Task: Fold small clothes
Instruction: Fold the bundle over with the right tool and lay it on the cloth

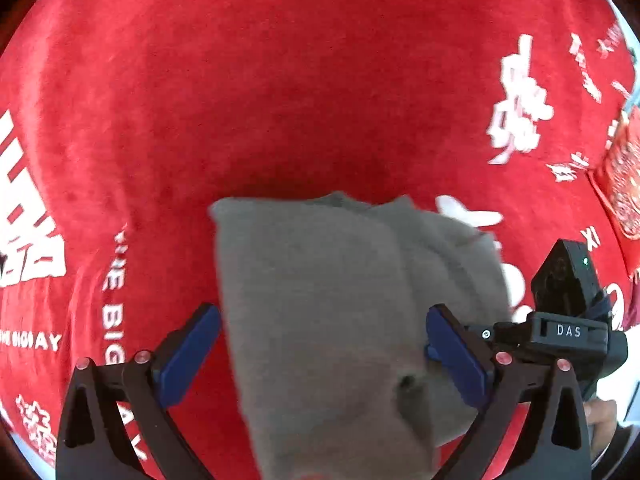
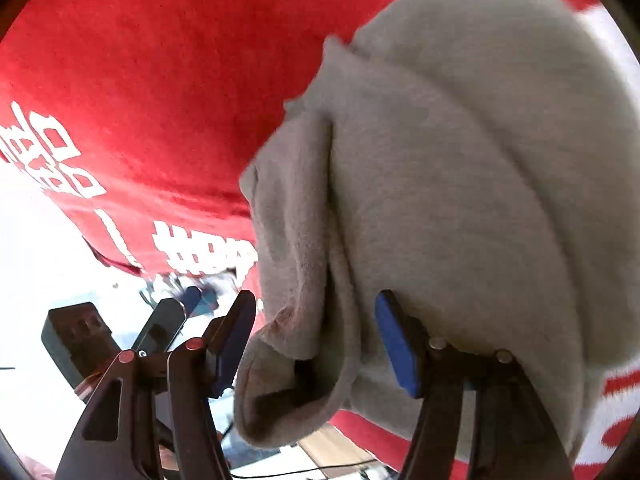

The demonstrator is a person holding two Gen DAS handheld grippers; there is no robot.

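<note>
Jaws spread wide on both: left gripper (image 1: 322,356) and right gripper (image 2: 316,338) each straddle the folded grey garment (image 1: 320,300) unclamped on the red cloth (image 1: 280,100), its long axis running ahead from the left gripper.

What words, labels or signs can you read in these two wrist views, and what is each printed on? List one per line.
"DAS": black body of the right gripper.
"BIG" and "AY", fragments only: white print on the red cloth.
Large white characters on the cloth: blurred, unreadable.
Grey garment: no text visible.
</note>
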